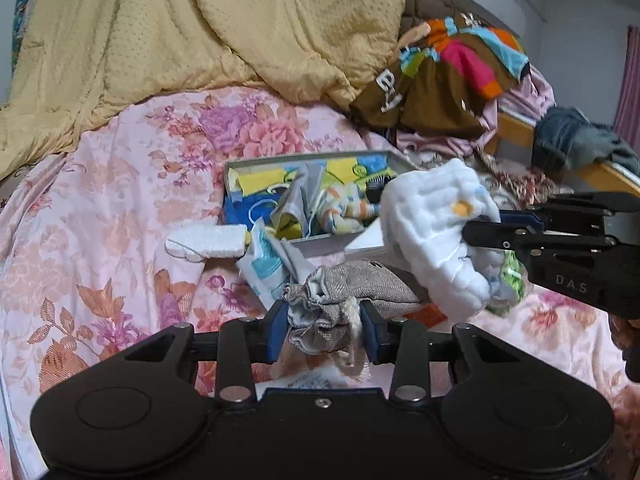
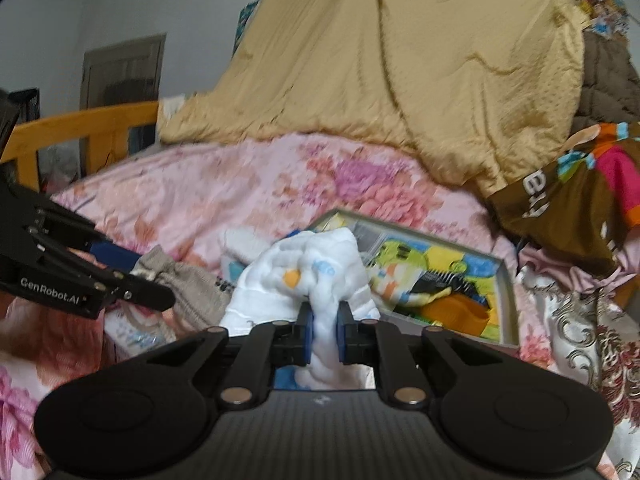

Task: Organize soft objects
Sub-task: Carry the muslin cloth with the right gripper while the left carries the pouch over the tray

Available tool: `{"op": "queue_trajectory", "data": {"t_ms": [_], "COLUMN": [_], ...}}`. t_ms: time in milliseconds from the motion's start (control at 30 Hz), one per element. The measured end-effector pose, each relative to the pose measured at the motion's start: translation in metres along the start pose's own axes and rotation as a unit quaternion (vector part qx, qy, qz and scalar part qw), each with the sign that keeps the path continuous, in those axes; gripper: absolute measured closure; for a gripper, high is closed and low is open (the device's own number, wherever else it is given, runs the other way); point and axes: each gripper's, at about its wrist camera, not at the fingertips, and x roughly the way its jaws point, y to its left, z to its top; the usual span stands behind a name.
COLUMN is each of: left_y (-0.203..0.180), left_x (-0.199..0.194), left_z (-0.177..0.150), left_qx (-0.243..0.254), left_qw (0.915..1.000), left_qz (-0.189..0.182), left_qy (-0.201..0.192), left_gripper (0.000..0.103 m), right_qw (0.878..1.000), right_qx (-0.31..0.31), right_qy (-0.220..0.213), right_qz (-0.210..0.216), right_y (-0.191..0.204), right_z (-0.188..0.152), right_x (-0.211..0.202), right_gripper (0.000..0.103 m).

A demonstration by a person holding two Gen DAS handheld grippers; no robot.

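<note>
two cloths pinched above a cluttered bed

the white quilted cloth [image 2: 320,272], puffy with small blue and orange prints, hangs bunched between the blue pads of the right gripper [image 2: 325,338], which is clenched tight on its lower folds. in the left wrist view the same cloth sits at the right, in front of the near right corner of the box, with the right gripper's black fingers coming in from the right edge and biting into it. the grey woven cloth [image 1: 352,284], crumpled and showing a white lining and a frayed cord, is squeezed between the pads of the left gripper [image 1: 326,330]; its free end reaches toward the white cloth, and whether the two touch cannot be told. in the right wrist view the grey cloth lies left of the white one, with the left gripper entering from the left edge.

behind both lies an open shallow box [image 1: 280,162] holding colourful fabric scraps in yellow, blue and striped orange. just left of the box rests a white foam piece [image 1: 208,242], and a light blue-and-white packet [image 1: 264,268] lies beside it, near the grey cloth. everything sits on a pink floral bedsheet [image 1: 120,200]. a tan quilt [image 1: 200,32] is heaped at the back, a brown garment with bright patches [image 1: 448,76] is piled to the right, and dark denim [image 1: 568,140] is draped over a wooden bed rail [image 1: 520,132].
</note>
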Motion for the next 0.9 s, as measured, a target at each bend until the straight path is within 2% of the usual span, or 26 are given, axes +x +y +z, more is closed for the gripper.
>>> {"op": "queue_trajectory", "data": {"t_ms": [200,400,567,667,900], "left_y": [0.002,0.003,0.008,0.008,0.004], "left_x": [-0.008,-0.015,-0.017,-0.01,0.027], "left_z": [0.004,0.009,0.026,0.038,0.066], "left_qx": [-0.019,-0.038,-0.094,-0.104,-0.12], "left_qw": [0.9994,0.9979,0.9931,0.9908,0.9884], "left_qz": [0.003,-0.006,0.005,0.018,0.034], "left_qy": [-0.03,-0.052,-0.071,-0.085,-0.087], "left_gripper": [0.064,0.064,0.064,0.064,0.064], "right_qw": [0.999,0.995,0.992,0.99,0.986], "right_qx": [0.009,0.038,0.066,0.09,0.133], "right_qy": [-0.038,-0.066,-0.073,-0.073,-0.069], "right_qz": [-0.032,-0.064,-0.08,-0.085,-0.074], "right_y": [-0.012,-0.043,-0.071,-0.088,-0.112], "right_z": [0.006,0.015,0.019,0.02,0.016], "right_x": [-0.007,-0.018,-0.016,-0.009,0.016], "right_gripper": [0.09,0.09,0.09,0.09,0.09]}}
